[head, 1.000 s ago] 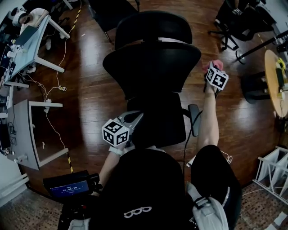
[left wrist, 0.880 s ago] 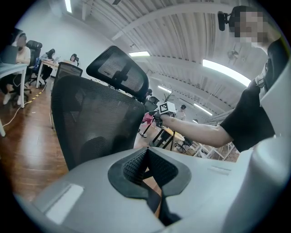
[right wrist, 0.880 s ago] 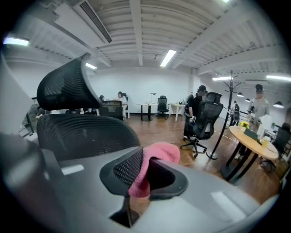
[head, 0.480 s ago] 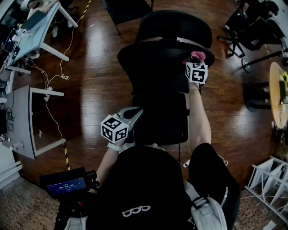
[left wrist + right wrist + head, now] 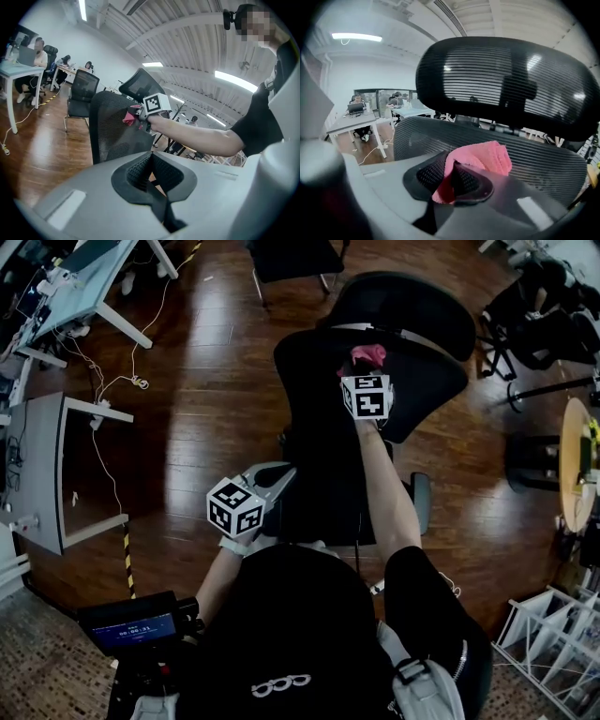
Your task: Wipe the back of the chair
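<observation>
Between the right tongs (image 5: 452,172) a crumpled pink cloth (image 5: 483,157) is pinched tight, and it's up against the top of the black mesh chair back (image 5: 426,136), just under the black mesh headrest (image 5: 501,79). Left tongs (image 5: 151,165) are closed on nothing, held low, well apart from the cloth, above the brown wooden floor (image 5: 206,409).

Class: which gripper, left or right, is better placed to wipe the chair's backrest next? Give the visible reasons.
Right. The right gripper is shut on the pink cloth, up at the mesh backrest. The left gripper is shut, holds nothing, and sits lower, away from the cloth.
</observation>
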Demonstrator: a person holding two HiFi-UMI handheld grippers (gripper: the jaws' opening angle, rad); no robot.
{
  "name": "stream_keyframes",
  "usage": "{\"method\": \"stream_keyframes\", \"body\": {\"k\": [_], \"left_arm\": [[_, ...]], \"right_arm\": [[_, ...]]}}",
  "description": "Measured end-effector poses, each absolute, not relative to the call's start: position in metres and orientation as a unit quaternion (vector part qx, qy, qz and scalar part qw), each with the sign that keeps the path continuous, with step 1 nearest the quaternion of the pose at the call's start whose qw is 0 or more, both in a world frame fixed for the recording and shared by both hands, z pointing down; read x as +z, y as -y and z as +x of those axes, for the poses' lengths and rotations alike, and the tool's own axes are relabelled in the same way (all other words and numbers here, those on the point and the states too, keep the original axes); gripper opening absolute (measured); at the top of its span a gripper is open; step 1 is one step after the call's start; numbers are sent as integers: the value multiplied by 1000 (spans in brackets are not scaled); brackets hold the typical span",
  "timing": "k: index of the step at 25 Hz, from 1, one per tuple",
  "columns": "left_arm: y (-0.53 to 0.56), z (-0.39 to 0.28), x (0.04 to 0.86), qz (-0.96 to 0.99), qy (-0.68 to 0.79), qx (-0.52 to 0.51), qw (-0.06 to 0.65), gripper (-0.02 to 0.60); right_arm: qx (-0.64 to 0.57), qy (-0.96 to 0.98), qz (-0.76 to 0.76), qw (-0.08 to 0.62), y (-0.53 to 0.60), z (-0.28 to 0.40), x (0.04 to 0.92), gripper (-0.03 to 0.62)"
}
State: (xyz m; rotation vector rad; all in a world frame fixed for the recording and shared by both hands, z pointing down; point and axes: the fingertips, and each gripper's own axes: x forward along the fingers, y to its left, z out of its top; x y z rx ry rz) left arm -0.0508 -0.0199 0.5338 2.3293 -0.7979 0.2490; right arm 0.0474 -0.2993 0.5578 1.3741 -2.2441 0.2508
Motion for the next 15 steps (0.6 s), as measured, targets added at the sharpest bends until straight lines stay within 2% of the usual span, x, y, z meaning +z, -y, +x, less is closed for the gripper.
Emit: {"method": "stream_keyframes", "body": {"k": [4,9,15], "left_arm": [[15,-51,538,890,304,91,328,-9],[28,-119,527,892,292,81,335,-9],[42,-153,526,895,278,73,342,-9]], "right_arm": [[82,845,466,251,286,2,563,38],[75,860,434,259,281,-100,550,38],[68,879,387,272,264,-162,553,38]]}}
